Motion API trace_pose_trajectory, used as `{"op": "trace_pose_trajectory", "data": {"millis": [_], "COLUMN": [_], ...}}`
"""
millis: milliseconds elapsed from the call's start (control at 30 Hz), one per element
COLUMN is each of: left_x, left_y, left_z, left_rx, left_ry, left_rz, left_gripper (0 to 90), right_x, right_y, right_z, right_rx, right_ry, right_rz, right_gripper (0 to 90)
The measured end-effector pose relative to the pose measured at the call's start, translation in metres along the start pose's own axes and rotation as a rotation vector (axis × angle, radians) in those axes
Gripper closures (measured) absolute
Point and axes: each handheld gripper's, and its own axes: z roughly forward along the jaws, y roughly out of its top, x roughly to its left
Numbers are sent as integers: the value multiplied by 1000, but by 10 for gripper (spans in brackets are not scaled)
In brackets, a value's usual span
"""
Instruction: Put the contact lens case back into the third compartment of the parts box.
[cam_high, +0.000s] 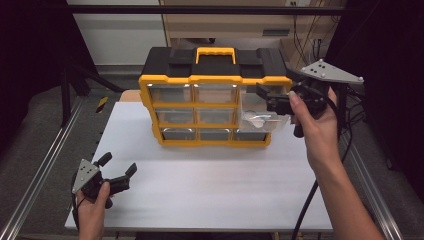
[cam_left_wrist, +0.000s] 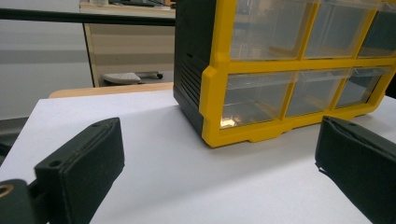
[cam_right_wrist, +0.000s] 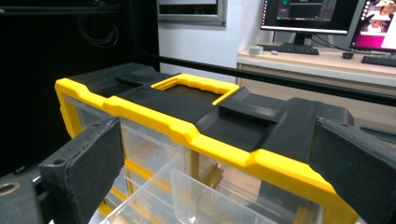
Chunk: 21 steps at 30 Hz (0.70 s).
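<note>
A yellow and black drawer organizer (cam_high: 215, 75) with a yellow carry handle stands at the back of the white table (cam_high: 200, 190). A clear drawer (cam_high: 260, 117) in its right column sticks out toward me, with something pale inside. My right gripper (cam_high: 270, 97) hovers at that top right corner, jaws open, nothing between the pads. In the right gripper view the organizer's top (cam_right_wrist: 187, 100) and the pulled-out drawer (cam_right_wrist: 187, 196) lie between the open jaws of that gripper (cam_right_wrist: 219, 172). My left gripper (cam_high: 119, 165) rests open at the table's front left, facing the organizer (cam_left_wrist: 215, 84).
Metal rails run along both sides of the table. Behind the organizer stands a beige cabinet (cam_high: 225, 25), and a black bar crosses the top of the high view. A desk with monitors (cam_right_wrist: 308, 14) sits far behind in the right gripper view.
</note>
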Motion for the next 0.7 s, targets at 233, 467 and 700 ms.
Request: {"op": "trace_pose_trajectory", "data": {"millis": [233, 467, 700], "left_x": [-1, 0, 1], "left_y": [-1, -1, -1], "left_z": [-2, -4, -4], "left_rx": [-4, -8, -6], "left_ry": [-3, -1, 2], "left_rz": [-12, -15, -16], "left_gripper": [12, 12, 12], "right_x": [7, 11, 9], "right_y": [0, -5, -5], "right_z": [2, -7, -16], "right_rx": [-29, -54, -73], "right_ry": [-10, -4, 25], "right_rz": [-23, -20, -10], "right_gripper": [38, 38, 29]}}
